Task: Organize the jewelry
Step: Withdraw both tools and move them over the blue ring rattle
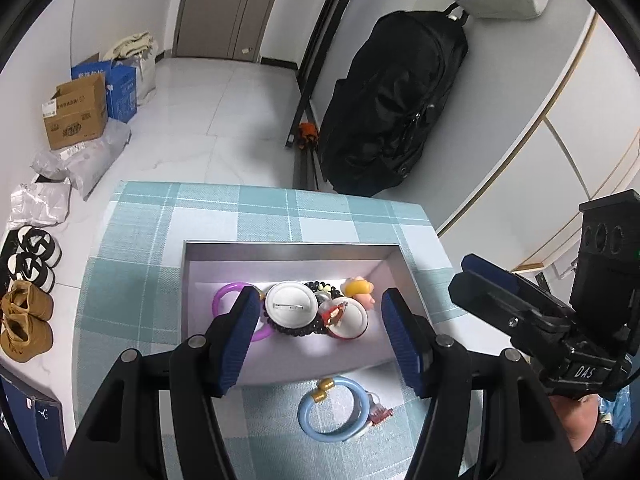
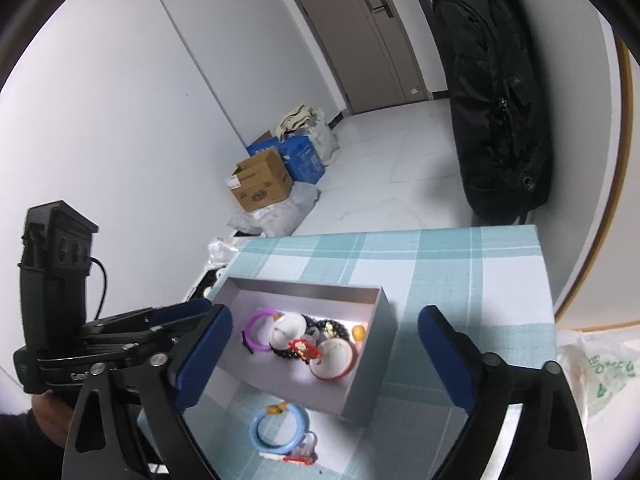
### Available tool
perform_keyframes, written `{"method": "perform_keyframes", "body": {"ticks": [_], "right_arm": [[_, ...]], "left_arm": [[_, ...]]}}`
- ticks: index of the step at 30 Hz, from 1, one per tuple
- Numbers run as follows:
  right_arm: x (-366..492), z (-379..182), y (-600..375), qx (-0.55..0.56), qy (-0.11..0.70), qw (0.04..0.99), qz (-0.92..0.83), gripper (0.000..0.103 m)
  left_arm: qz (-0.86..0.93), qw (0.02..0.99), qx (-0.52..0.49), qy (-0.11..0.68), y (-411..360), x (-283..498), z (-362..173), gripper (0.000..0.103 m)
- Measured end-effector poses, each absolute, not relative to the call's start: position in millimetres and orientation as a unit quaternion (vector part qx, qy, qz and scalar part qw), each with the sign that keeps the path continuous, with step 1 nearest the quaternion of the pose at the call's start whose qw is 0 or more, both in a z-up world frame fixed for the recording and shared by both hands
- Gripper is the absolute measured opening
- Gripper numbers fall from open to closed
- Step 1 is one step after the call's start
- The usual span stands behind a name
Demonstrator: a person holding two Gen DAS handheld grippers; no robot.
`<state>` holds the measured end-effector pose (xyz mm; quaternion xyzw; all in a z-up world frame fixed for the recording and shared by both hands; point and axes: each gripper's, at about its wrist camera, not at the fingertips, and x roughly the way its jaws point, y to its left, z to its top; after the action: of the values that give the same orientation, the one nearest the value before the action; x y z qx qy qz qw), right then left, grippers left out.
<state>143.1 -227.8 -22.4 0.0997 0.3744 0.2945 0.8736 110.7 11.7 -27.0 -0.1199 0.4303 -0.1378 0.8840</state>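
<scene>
A grey open box (image 1: 192, 280) (image 2: 368, 384) sits on the checked teal cloth. Inside lie a purple ring (image 1: 224, 294) (image 2: 256, 330), a white round badge (image 1: 289, 303) (image 2: 286, 330), a red-rimmed badge (image 1: 348, 320) (image 2: 334, 360), black beads (image 1: 316, 286) and a yellow-pink charm (image 1: 360, 289). A light blue bracelet (image 1: 332, 410) (image 2: 280, 428) with a gold clasp and a small red piece lies on the cloth in front of the box. My left gripper (image 1: 320, 340) is open and empty above the box's near side. My right gripper (image 2: 324, 360) is open and empty, held above the box.
The teal cloth (image 1: 256, 216) covers a small table whose far edge is close behind the box. A black bag (image 1: 392, 104) leans on the wall beyond. Cardboard boxes (image 1: 76, 110) and shoes (image 1: 24, 320) sit on the floor at left. A plastic bag (image 2: 596, 364) lies at right.
</scene>
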Motion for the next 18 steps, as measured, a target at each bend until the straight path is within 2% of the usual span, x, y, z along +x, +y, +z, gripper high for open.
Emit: {"method": "perform_keyframes", "body": {"ticks": [10, 13, 18], "right_arm": [[113, -29, -226, 0.068, 0.393, 0.873, 0.281, 0.098], [105, -36, -225, 0.063, 0.407, 0.867, 0.279, 0.098], [94, -49, -214, 0.036, 0.432, 0.855, 0.285, 0.098]], "left_arm": [[-0.130, 0.893, -0.107, 0.417, 18, 82, -33, 0.059], [-0.123, 0.892, -0.102, 0.422, 22, 70, -40, 0.071], [-0.120, 0.883, -0.101, 0.443, 28, 60, -51, 0.073]]}}
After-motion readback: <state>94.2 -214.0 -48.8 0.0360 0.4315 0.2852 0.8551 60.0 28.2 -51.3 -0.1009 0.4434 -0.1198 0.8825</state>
